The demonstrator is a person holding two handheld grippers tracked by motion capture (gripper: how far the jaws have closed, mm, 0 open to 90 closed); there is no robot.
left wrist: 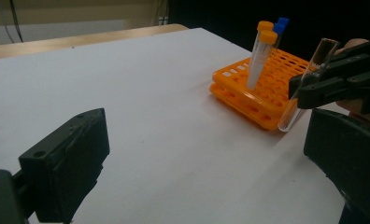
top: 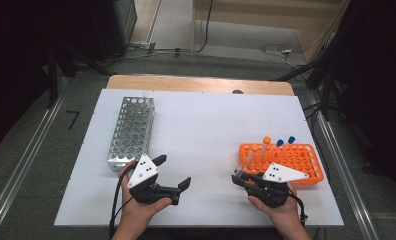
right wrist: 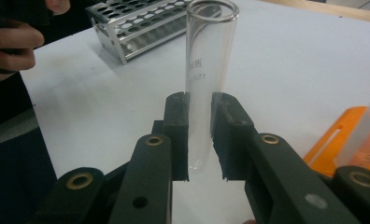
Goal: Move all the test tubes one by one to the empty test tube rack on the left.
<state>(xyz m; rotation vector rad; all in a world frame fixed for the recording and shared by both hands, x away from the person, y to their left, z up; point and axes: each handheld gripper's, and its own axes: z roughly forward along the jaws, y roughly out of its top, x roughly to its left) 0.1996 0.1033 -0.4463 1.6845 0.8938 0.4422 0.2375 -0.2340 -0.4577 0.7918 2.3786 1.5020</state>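
Observation:
My right gripper (right wrist: 200, 135) is shut on a clear, empty glass test tube (right wrist: 206, 70), which stands upright between its pads with the open mouth on top. In the high view the right gripper (top: 237, 178) hovers just left of the orange tube rack (top: 306, 160), low over the white table. The left gripper view shows that tube (left wrist: 309, 84) next to the rack (left wrist: 248, 98). The rack holds tubes with orange caps (left wrist: 266, 35) and blue caps (left wrist: 281, 23). My left gripper (top: 173, 171) is open and holds nothing. It sits near the front of the table, its jaws turned toward the right gripper.
A metal tube rack (top: 131, 131) with several empty holes stands at the left of the white table top (top: 206, 125), and it also appears in the right gripper view (right wrist: 141, 23). A wooden edge (top: 196, 83) runs along the far side. Cables lie on the floor beyond.

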